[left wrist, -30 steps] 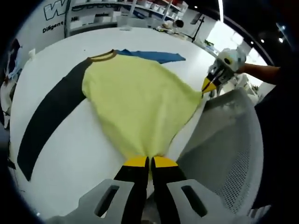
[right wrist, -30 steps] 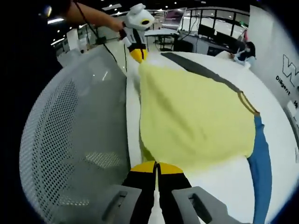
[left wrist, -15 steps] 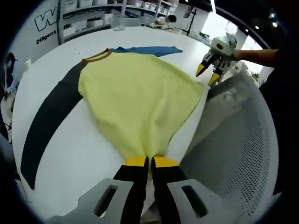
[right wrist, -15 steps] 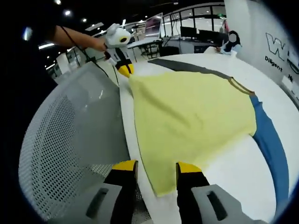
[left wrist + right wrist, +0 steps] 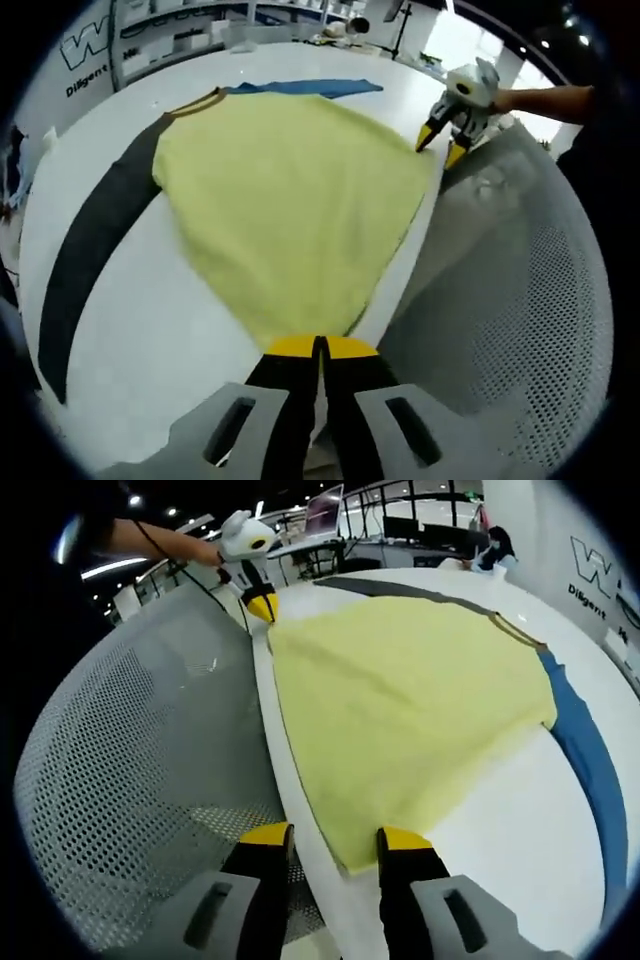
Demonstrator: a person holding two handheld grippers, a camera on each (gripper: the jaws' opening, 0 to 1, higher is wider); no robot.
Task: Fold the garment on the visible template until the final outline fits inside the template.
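Note:
A yellow garment (image 5: 290,190) with a dark sleeve (image 5: 85,260) and a blue sleeve (image 5: 305,88) lies spread on the white table (image 5: 150,340). At the bottom of the left gripper view, my left gripper (image 5: 320,346) is shut on one hem corner. It also appears at that corner in the right gripper view, as the left gripper (image 5: 263,606). My right gripper (image 5: 333,838) stands open, and the other hem corner of the garment (image 5: 400,710) lies loose between its jaws. In the left gripper view the right gripper (image 5: 441,147) hangs open just off that corner.
A grey mesh chair back (image 5: 130,780) stands against the table edge beside both grippers, and it appears as the chair back (image 5: 500,300) in the left gripper view. A person's hand (image 5: 525,98) holds the right gripper. Shelves and desks stand beyond the table.
My right gripper has opened and let go of its hem corner, which now rests on the table. The left gripper has stayed shut on its corner. Both views shifted slightly.

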